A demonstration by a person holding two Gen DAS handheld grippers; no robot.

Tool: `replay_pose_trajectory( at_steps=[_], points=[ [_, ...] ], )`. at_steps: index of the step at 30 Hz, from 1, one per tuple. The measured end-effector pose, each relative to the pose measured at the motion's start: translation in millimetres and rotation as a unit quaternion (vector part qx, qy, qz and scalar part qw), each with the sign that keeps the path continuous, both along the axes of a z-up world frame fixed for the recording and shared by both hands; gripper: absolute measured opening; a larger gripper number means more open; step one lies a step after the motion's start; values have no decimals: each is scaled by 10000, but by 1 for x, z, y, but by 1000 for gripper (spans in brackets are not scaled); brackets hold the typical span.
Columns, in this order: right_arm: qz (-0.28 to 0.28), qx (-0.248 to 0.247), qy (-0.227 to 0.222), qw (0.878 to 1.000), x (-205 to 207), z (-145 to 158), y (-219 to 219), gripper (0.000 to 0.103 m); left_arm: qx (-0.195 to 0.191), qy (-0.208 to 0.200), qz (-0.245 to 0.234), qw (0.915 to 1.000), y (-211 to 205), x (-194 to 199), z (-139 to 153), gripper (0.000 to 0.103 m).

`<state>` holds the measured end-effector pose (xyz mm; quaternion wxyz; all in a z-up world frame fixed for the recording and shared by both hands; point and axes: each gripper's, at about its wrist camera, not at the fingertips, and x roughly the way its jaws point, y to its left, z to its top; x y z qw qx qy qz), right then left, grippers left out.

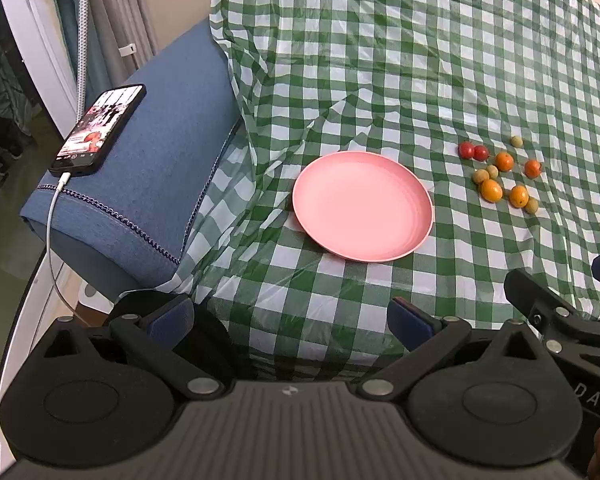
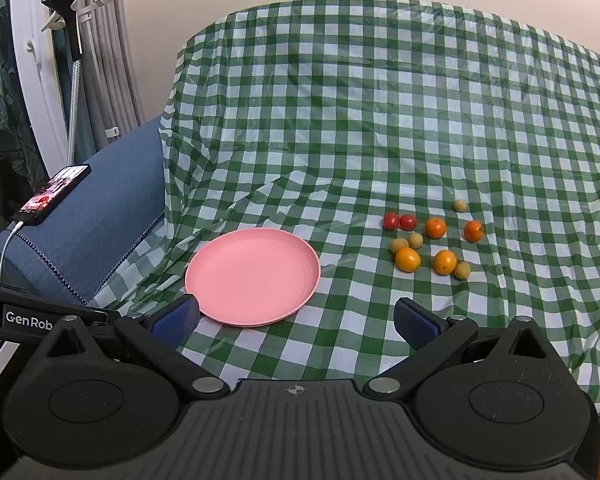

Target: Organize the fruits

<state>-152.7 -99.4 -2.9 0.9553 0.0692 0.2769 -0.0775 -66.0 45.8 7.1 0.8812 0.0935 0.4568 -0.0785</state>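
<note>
An empty pink plate (image 1: 362, 206) (image 2: 254, 276) lies on the green checked cloth. To its right sits a loose cluster of small fruits: two red ones (image 1: 473, 151) (image 2: 399, 221), several orange ones (image 1: 491, 191) (image 2: 407, 259) and several pale yellow-green ones (image 1: 516, 141) (image 2: 460, 205). My left gripper (image 1: 290, 314) is open, held near the cloth's front edge, short of the plate, with nothing between its blue pads. My right gripper (image 2: 296, 320) is open too, just in front of the plate's near rim, and it also shows in the left wrist view's lower right (image 1: 560, 280).
A blue padded armrest (image 1: 148, 168) (image 2: 88, 232) stands left of the cloth with a lit phone (image 1: 100, 128) (image 2: 54, 194) on a white charging cable on it. Curtains and a white frame are at far left. The cloth rises up a backrest behind the fruits.
</note>
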Motion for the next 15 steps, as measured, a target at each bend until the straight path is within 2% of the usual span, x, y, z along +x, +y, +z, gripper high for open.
replay_pose_trajectory(
  at_steps=[10, 15],
  points=[
    [17, 116, 133, 9998, 11, -10, -12, 102, 156, 214, -12, 9996, -8, 10, -12, 103],
    [-261, 273, 56, 9993, 20, -21, -35, 103, 156, 472, -108, 9987, -17, 21, -18, 103]
  ],
)
